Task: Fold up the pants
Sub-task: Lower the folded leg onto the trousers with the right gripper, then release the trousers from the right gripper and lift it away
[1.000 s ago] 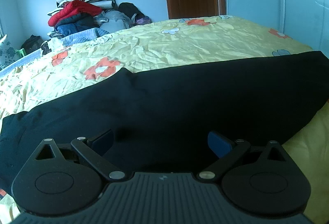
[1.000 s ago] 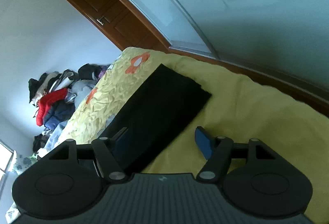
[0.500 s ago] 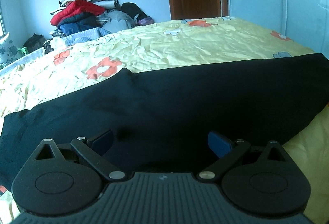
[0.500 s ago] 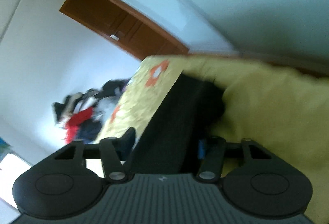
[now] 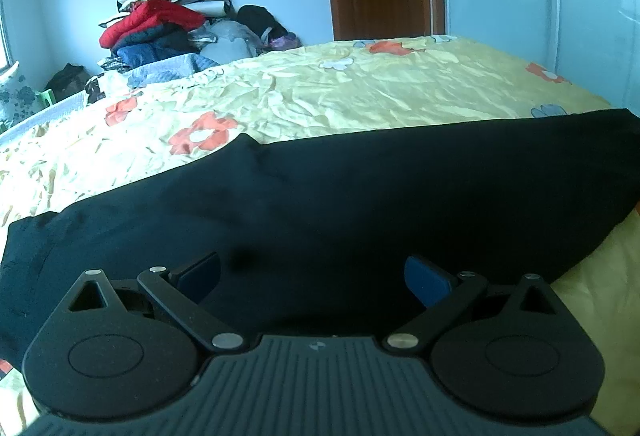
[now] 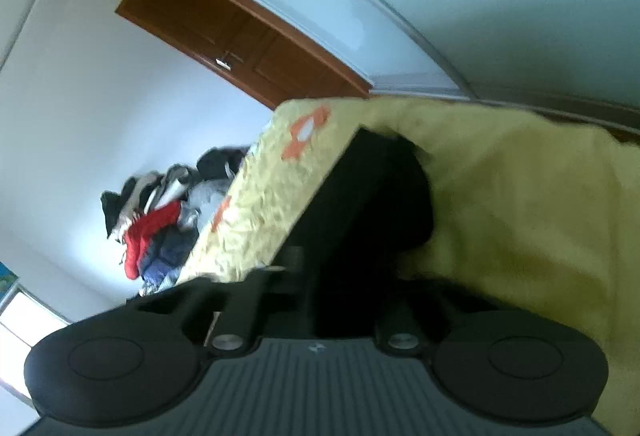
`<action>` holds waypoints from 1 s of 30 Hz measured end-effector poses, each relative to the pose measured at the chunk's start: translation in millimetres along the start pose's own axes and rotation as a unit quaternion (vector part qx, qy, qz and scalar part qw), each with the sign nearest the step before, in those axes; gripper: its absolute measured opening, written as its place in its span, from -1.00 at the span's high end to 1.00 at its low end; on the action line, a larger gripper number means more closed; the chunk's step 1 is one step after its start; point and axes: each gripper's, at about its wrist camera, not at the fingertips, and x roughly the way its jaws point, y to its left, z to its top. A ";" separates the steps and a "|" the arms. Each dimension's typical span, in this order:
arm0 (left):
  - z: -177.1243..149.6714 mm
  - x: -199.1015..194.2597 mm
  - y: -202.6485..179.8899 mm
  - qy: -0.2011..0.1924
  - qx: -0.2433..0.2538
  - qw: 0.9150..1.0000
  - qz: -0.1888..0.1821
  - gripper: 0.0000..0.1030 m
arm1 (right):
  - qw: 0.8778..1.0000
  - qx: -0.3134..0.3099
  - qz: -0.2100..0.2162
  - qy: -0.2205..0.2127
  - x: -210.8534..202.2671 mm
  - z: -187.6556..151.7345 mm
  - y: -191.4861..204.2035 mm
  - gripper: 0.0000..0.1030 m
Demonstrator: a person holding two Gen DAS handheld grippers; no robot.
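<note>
Left wrist view shows your left gripper (image 5: 312, 272) spread wide, its blue pads hovering over the long black fabric pants (image 5: 360, 196) laid flat across the yellow flowered bedsheet (image 5: 320, 92). Your right gripper (image 6: 320, 276) is clamped tight on the pants' (image 6: 372, 196) end near the bed's edge, the dark cloth bunched between its jaws.
</note>
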 end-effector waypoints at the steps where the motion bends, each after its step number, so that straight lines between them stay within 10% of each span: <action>1: 0.2 0.3 0.5 0.001 -0.002 1.000 -0.001 -0.94 | 1.000 -0.002 0.002 -0.001 -1.4 -1.4 -0.3 0.87; 16: 4.8 -5.4 17.7 -0.007 -0.024 1.000 0.015 -0.94 | 0.993 0.012 0.114 0.014 -3.8 -9.1 33.9 0.88; 30: -1.1 -10.4 48.3 -0.003 -0.052 0.997 0.048 -0.94 | 0.960 -0.060 0.210 0.175 50.8 -98.6 133.1 0.87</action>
